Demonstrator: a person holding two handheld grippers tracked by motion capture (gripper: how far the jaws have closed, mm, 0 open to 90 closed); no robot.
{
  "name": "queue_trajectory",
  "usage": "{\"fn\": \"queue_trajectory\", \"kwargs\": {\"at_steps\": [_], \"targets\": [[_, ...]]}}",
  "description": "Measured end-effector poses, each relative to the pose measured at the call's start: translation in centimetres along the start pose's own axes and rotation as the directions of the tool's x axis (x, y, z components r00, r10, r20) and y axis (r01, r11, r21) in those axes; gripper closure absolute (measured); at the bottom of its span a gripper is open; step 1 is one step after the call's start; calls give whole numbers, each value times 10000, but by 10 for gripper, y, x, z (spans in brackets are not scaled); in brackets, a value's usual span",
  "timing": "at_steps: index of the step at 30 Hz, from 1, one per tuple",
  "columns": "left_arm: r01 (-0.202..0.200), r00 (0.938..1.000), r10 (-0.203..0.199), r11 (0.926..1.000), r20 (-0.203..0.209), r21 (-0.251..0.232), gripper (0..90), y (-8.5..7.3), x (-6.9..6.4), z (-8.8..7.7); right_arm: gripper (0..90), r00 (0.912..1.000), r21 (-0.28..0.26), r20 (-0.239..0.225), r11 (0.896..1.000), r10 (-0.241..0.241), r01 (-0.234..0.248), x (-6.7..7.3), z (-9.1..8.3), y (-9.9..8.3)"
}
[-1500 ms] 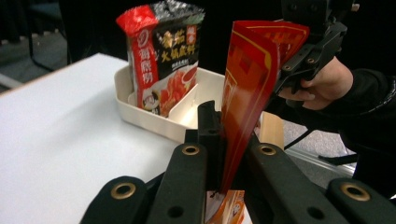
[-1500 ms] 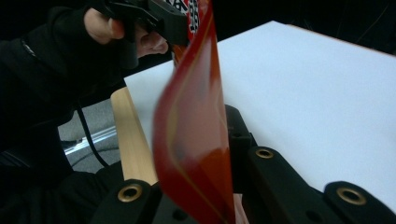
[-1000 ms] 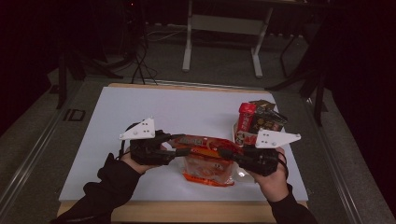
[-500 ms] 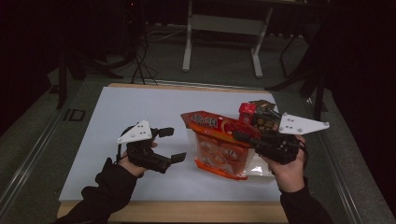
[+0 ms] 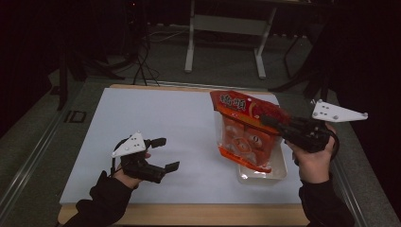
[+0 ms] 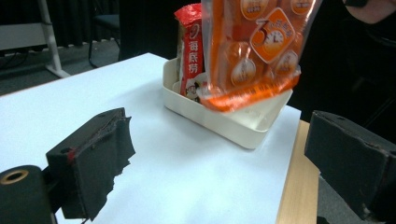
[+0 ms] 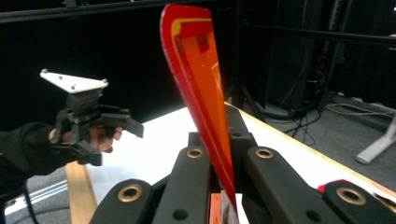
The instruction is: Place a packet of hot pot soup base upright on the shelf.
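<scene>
A: Your orange snack bag (image 5: pixel 246 130) is now hanging in the air over the white tray (image 5: pixel 279 173) at the right near side of the counter (image 5: pixel 156 123). A second ago it lay flat on the counter between both tools; now it is upright, its lower edge just above the tray's open part.

B: And who has it?

A: Your right tool (image 5: pixel 267 120) alone. Its jaws are pressed together on the bag's upper right edge; in the right gripper view the bag (image 7: pixel 205 93) rises as a thin red sheet straight out of the clamped jaws. Your left tool (image 5: pixel 165 153) has let go and pulled back to the left near part of the counter, jaws spread wide with nothing between them.

B: What else is in the tray?

A: A red packet (image 6: pixel 190 56) stands upright at the tray's far end, as the left gripper view shows it, just beside the hanging bag (image 6: pixel 254 46). The tray (image 6: pixel 224 126) looks bare on the near side.

B: So where does that leave you?

A: I'd judge the lift and handover are done and the placing is what remains. You'd need to lower the bag into the free part of the tray without tipping the packet. The bag hangs slanted from one corner, so it may swing or catch the rim.
</scene>
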State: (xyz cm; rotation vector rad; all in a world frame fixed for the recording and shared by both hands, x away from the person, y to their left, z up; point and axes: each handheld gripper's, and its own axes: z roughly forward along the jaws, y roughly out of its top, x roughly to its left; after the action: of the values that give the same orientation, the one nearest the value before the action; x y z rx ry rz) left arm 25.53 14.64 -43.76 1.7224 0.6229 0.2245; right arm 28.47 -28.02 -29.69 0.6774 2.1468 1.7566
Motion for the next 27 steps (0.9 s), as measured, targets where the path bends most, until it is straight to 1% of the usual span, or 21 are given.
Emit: {"fn": "queue_trajectory", "kwargs": {"at_steps": [3, 5, 7, 8, 11, 13, 15, 16, 18, 20, 23, 25, 27], "targets": [[155, 9999, -155, 9999, -26, -47, 69, -11, 0, -2, 900, 9996, 6, 277, 10000, 49, -49, -6, -6, 0], [335, 9994, -334, 9994, -85, 127, 69, -19, 1, -3, 900, 9991, -9, 417, 9999, 106, -106, -11, -10, 0], [417, 9990, -414, 9990, -158, 141, 69, -26, 1, -4, 900, 9980, 3, 619, 9999, 154, -155, -16, -14, -2], [403, 9990, -398, 9989, -203, 253, 69, -28, 1, -4, 900, 9975, 5, 677, 9998, 210, -211, -18, -16, -3], [414, 9986, -405, 9988, -328, 256, 60, -34, 0, -6, 900, 9955, 31, 898, 9995, 314, -319, -24, -22, -7], [550, 9981, -540, 9980, -299, 323, 40, -38, 0, -6, 900, 9942, 18, 995, 9991, 418, -422, -27, -25, -10], [641, 9974, -629, 9974, -355, 315, 26, -42, 0, -5, 900, 9933, 30, 1032, 9986, 519, -525, -30, -27, -14], [640, 9973, -627, 9974, -392, 316, 22, -44, 0, -5, 900, 9923, 53, 1132, 9987, 496, -505, -31, -28, -16], [583, 9972, -561, 9974, -502, 433, 21, -47, -1, -3, 900, 9917, 78, 1167, 9984, 542, -555, -33, -29, -20], [657, 9968, -636, 9969, -479, 437, 21, -50, 0, -2, 900, 9905, 105, 1237, 9980, 601, -619, -34, -30, -24], [723, 9963, -701, 9965, -504, 422, 21, -52, 1, -1, 900, 9888, 205, 1308, 9969, 724, -757, -38, -29, -31], [777, 9958, -754, 9960, -516, 439, 21, -53, 2, 0, 900, 9883, 241, 1273, 9958, 843, -881, -41, -27, -35], [744, 9957, -720, 9964, -587, 396, 21, -54, 2, 0, 900, 9875, 267, 1283, 9951, 913, -955, -42, -25, -39]]}}
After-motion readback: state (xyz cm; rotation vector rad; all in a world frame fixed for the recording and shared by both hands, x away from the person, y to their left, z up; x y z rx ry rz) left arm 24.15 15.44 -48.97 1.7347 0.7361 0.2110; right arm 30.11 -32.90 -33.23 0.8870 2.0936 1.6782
